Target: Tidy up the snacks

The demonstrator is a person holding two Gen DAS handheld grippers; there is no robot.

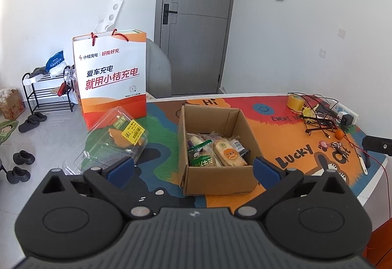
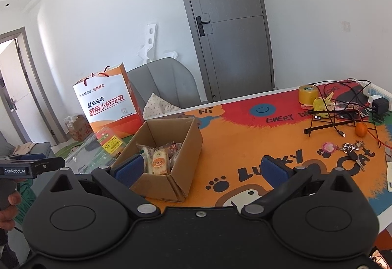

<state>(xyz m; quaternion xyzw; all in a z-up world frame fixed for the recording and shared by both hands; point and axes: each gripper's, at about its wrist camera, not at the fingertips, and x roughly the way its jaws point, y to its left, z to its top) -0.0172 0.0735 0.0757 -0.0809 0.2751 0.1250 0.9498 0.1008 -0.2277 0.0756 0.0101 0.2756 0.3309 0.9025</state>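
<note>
1. Left tool [image 1: 193, 166] and right tool [image 2: 203, 171] hover released, empty.
2. Cardboard box [image 1: 215, 176] on the surface [image 2: 245, 141] holds snack packets [image 1: 215, 151].
3. Clear clamshell snack [image 1: 115, 141] lies outside, beside it; likely next, needing a wide, gentle pinch.

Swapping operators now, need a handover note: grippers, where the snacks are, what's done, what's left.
Left gripper: open, empty, above the near edge of the cardboard box.
Right gripper: open, empty, just right of the box.
Done: several wrapped snack packs lie in the box.
Left: clear plastic clamshell container with the yellow label sits outside, left of the box, before the orange paper bag.
</note>
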